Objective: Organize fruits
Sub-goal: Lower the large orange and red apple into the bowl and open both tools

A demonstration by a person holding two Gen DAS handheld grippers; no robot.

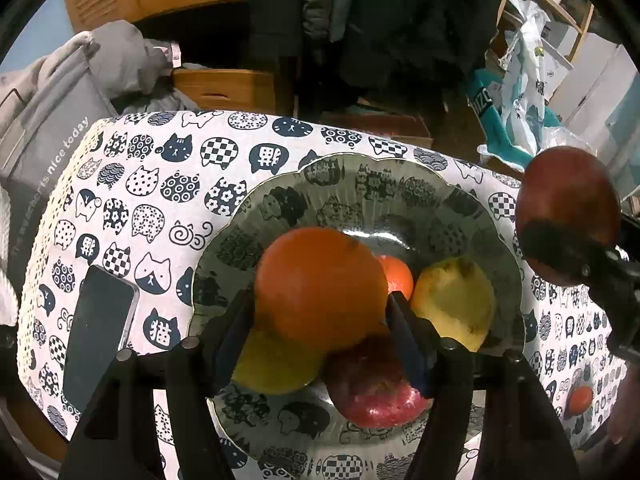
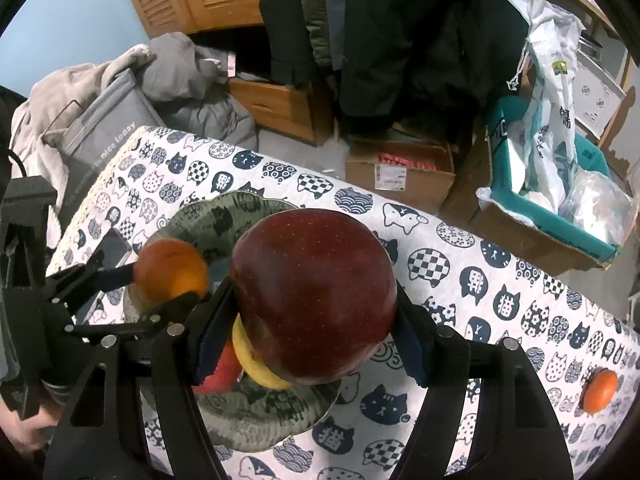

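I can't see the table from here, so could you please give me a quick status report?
Left claw around the orange, over the bowl. Right claw shut on dark red apple, above bowl edge. Small orange remains on tablecloth.

Each gripper is built from matte black plastic. The left gripper has two broad flat arms with elongated cut-outs, round silver pin heads at the pivots, and dark blue pads on the inner faces of its fingers. The right gripper has the same construction: black slotted arms, silver pivot pins, blue-padded fingers.
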